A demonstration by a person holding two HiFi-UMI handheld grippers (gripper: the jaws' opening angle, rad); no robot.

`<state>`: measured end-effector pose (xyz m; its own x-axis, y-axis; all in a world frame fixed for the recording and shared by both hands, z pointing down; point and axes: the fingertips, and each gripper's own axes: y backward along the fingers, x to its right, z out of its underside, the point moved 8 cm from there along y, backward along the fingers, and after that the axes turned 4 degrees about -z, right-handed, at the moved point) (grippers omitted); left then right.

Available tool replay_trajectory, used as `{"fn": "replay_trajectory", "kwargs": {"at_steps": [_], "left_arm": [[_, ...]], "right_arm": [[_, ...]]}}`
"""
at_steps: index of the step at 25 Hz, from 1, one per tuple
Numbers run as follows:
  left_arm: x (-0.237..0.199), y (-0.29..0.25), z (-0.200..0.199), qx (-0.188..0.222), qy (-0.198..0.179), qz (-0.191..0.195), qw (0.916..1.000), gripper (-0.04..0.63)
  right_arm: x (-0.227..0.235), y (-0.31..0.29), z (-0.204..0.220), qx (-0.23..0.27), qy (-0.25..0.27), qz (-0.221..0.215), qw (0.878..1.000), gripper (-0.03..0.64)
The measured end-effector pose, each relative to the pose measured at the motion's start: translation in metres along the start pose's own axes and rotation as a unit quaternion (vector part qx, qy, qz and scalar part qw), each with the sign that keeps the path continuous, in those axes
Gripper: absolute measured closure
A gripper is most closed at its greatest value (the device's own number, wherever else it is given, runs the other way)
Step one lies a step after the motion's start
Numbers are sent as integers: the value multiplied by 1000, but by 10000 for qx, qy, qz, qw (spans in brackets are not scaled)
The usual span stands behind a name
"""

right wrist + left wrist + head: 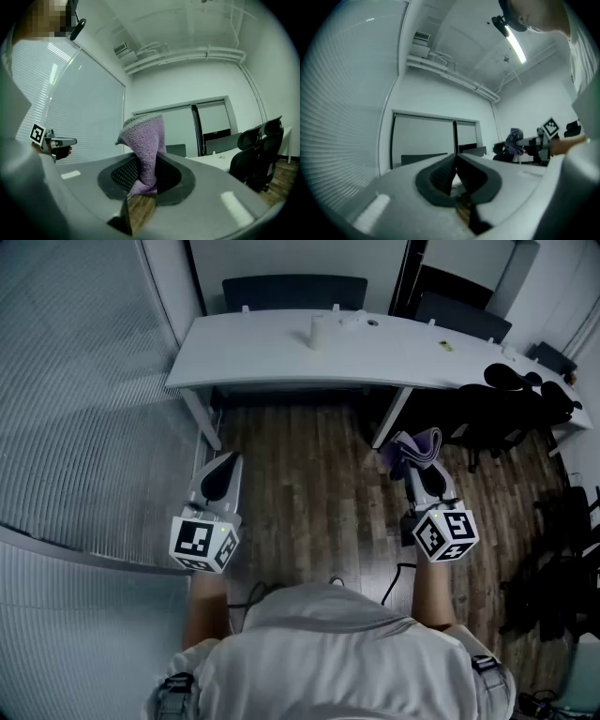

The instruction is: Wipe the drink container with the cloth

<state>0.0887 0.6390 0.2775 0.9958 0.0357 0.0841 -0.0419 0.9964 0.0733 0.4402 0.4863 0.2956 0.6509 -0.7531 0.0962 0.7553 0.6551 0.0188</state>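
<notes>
Above wood floor (319,484), right tool (146,164) pinching fuzzy purple cloth (143,136), left tool (455,161) pressed together

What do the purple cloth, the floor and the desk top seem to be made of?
Purple cloth: soft terry or fleece fabric, matte; its surface shows a fuzzy pile and a grey stitched edge.
Floor: dark wood or wood-look planks, slightly glossy; long seams and grain streaks show.
Desk top: smooth white, probably laminate or painted board; no grain shows, so this stays uncertain.
</notes>
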Motion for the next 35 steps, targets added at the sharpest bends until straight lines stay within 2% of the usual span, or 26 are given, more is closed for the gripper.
{"fn": "replay_trajectory", "kwargs": {"at_steps": [10,21,29,35], "left_arm": [[5,9,-6,79,-28,-7,10000,591],[-9,18,0,-58,-64,37,10000,591],[-49,35,12,-172,-24,117,9998,591],[-76,45,29,-236,100,271,9993,591]], "right_arm": [[-6,7,0,-29,61,-58,10000,525],[-25,-4,12,67,-97,-204,9997,523],[-64,-25,31,-77,-307,-240,9992,523],[-90,-31,44,-213,-341,-58,9992,523]]}}
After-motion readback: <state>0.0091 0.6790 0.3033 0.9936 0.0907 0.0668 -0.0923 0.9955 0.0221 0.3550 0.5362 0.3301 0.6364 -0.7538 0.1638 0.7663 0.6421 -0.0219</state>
